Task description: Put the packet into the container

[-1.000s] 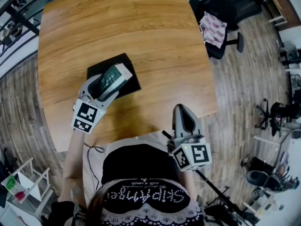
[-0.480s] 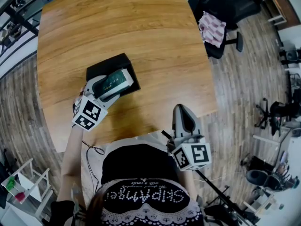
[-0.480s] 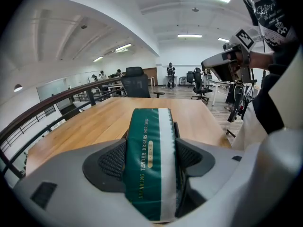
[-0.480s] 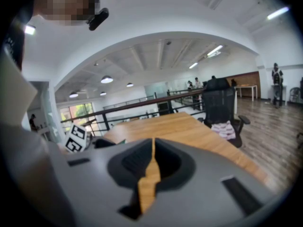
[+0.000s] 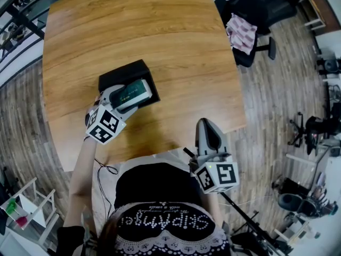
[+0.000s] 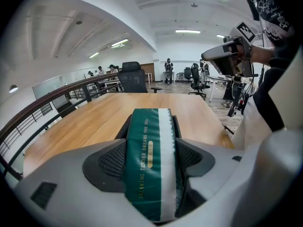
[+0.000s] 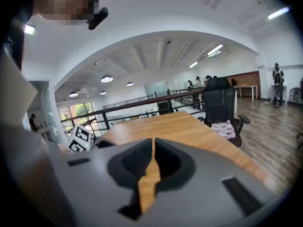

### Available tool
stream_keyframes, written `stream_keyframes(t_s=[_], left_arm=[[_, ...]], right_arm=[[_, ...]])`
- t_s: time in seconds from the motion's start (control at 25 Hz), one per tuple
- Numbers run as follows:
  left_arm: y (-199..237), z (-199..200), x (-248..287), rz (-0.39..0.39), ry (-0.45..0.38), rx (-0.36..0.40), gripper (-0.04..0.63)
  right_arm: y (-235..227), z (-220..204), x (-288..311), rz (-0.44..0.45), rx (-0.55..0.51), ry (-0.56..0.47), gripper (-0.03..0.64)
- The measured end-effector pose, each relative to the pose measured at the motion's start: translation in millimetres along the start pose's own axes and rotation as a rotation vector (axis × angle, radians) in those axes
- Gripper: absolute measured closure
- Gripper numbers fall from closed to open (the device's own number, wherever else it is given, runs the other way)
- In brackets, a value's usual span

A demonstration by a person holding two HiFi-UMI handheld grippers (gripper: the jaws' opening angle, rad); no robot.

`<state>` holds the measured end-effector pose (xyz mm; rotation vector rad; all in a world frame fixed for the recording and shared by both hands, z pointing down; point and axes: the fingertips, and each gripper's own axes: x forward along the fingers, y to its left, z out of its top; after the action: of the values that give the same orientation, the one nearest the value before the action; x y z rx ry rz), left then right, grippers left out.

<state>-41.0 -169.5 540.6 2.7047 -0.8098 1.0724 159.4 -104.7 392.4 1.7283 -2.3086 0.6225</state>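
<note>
A green and white packet is clamped between the jaws of my left gripper. It hangs over the near right part of a black square container on the wooden table. In the left gripper view the packet hides most of the container. My right gripper is held near my body off the table's front edge, jaws pressed together with nothing between them.
A black office chair with a pink checked cloth stands right of the table. Railings run along the left. A white rack stands on the floor at lower left.
My left gripper has carried the packet a little toward me and lower over the container, turning it slightly. The right gripper has stayed still.
</note>
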Motion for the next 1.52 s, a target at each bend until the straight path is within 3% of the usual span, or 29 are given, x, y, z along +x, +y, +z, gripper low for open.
stream_keyframes(t_s=[0.28,0.56,0.84,1.52], left_arm=[[2.8,-4.7,5.4,-0.011,0.027,-0.04,0.247],[3.7,-9.2,10.7,-0.045,0.109,-0.091,0.245],[7.3,-14.3,15.4,-0.025,0.181,-0.119,0.245],[6.2,-17.3,32.9,-0.02,0.236,-0.141,0.245]], right_arm=[[3.4,-1.6,1.7,0.008,0.0,0.001,0.578],[6.5,-2.3,1.7,0.018,0.001,0.002,0.578],[9.1,-2.8,0.8,0.023,0.004,0.001,0.577],[14.6,-0.3,5.6,0.069,0.013,-0.016,0.578]])
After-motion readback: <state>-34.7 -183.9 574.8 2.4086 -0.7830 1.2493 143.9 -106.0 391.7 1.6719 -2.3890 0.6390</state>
